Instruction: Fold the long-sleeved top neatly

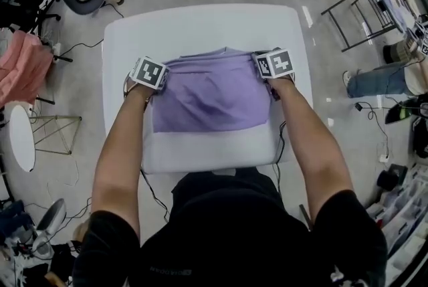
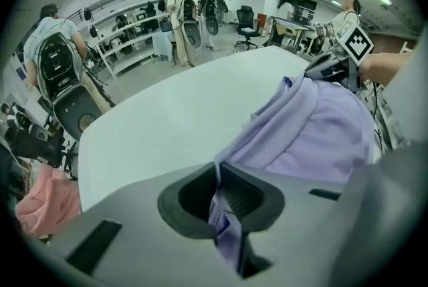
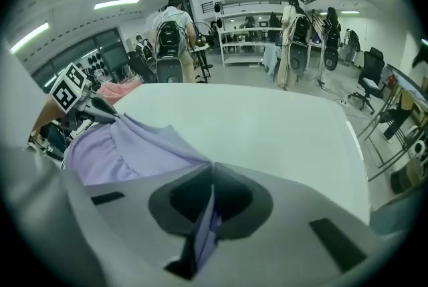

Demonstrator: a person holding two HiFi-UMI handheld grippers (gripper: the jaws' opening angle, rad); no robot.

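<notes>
Left gripper (image 2: pixel 226 212) and right gripper (image 3: pixel 202 215) work over the white rounded-corner table (image 1: pixel 200 28), where the lilac soft-knit long-sleeved top (image 1: pixel 210 98) lies part-folded at centre. It's light, limp, prob. slippy, so I'd take hems/corners, both sides together. Each gripper's clamped near-closed on its far-edge fold.

The left gripper (image 2: pixel 221 188) pinches an edge of the lilac top (image 2: pixel 314 135), which stretches over the white desk (image 2: pixel 167 125) to the right gripper (image 2: pixel 331 68).

Lab with equipment shelves (image 3: pixel 249 38), floor cables (image 1: pixel 79 47)
</notes>
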